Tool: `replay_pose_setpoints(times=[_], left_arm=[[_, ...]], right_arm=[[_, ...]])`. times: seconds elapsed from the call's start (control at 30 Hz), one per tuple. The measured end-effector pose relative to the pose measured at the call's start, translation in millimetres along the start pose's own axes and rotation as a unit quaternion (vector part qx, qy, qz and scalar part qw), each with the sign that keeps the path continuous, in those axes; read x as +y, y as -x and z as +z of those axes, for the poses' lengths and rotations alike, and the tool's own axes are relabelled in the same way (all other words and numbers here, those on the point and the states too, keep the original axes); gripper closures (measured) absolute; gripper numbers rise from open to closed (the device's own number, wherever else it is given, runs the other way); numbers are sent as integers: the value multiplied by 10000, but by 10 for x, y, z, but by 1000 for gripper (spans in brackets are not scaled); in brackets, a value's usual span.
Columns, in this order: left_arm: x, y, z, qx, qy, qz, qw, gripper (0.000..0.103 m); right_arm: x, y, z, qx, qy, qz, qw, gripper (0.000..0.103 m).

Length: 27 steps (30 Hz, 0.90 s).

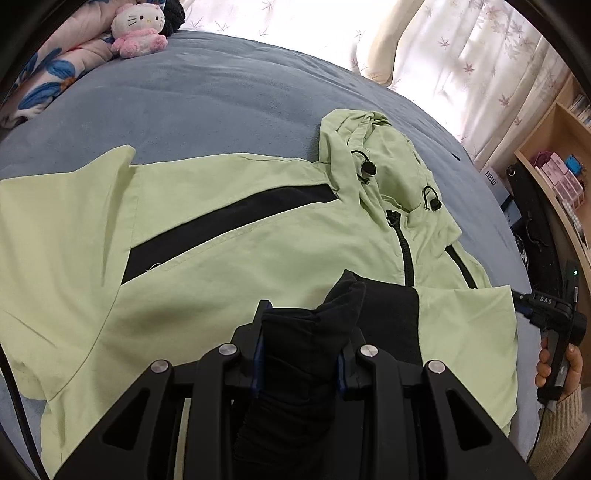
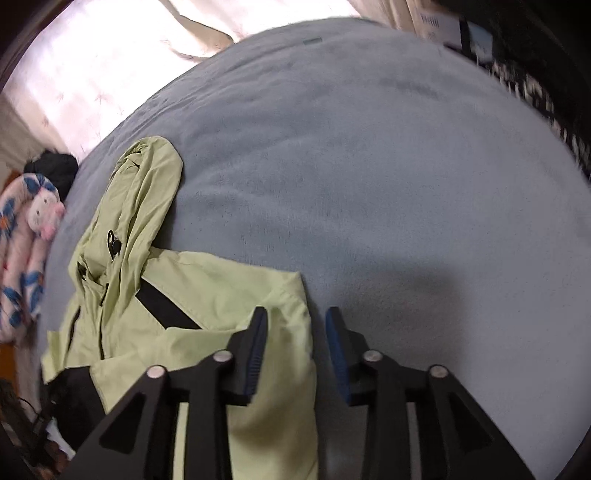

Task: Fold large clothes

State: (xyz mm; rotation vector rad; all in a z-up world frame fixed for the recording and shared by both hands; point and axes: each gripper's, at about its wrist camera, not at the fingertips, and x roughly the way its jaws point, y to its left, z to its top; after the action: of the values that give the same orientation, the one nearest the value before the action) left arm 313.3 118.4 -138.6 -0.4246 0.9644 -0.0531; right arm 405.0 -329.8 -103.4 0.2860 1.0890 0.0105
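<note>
Bed: a grey-blue blanket (image 1: 207, 96) is spread over it, and the light green hooded jacket (image 1: 229, 236) is laid flat on top.
Shelf: at the right edge of the left wrist view a wooden shelf unit (image 1: 561, 147) is seen; pink boxes (image 1: 561, 177) are stood in one compartment.
Jacket axis: the long axis is run from hood (image 1: 373, 147) to hem; in the left wrist view the hood is pointed up and to the right, toward the curtain (image 1: 461, 55).
Jacket front: the black zipper (image 1: 404, 254) is faced up, and a black band (image 1: 229, 225) is crossed over the chest.
Sleeve: one sleeve is folded over the body, ending in a black cuff (image 1: 325, 332).
Left gripper (image 1: 303, 325): clenched on the black cuff, which is bunched between the fingers.
Right gripper (image 2: 295, 317): fingers are parted, nothing is held; the left finger is seen over the jacket's edge, the right over bare blanket.
Head of bed: a Hello Kitty plush (image 1: 138, 29) is propped against a floral pillow (image 1: 48, 77).
</note>
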Motion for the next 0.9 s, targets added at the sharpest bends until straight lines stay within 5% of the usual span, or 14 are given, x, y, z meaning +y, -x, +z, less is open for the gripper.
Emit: replay_pose_setpoints(times=[0.13,0.27,0.47,0.57,0.63,0.67,0.9], left_arm=[[13,32,-39,-4,-36,6,10000,76],[41,50,-77,35,24,-26,10000,76],[77,17,-92,100,79,0,9999,76],[102,-22,-92,164,140,12,9998,76],[127,-30,-90,193,203,-16,9996,76],[137,-25,-86,207,240,-41,9995,76],[11,90,37,103,4,-199,9997,76]], right_arm=[[117,10,80,39,187,158,9997,66],[293,-132,47,540,394,351,9971,66],[386,-515,-44,1110,279,-51,9934,66],[482,-596,-93,974,414,-329,9938,70],[572,-597,-119,878,648,-540,9926,95],[583,-578,-125,845,686,-556,9925,98],[233,-27,-31,0,204,-258,9995,101]])
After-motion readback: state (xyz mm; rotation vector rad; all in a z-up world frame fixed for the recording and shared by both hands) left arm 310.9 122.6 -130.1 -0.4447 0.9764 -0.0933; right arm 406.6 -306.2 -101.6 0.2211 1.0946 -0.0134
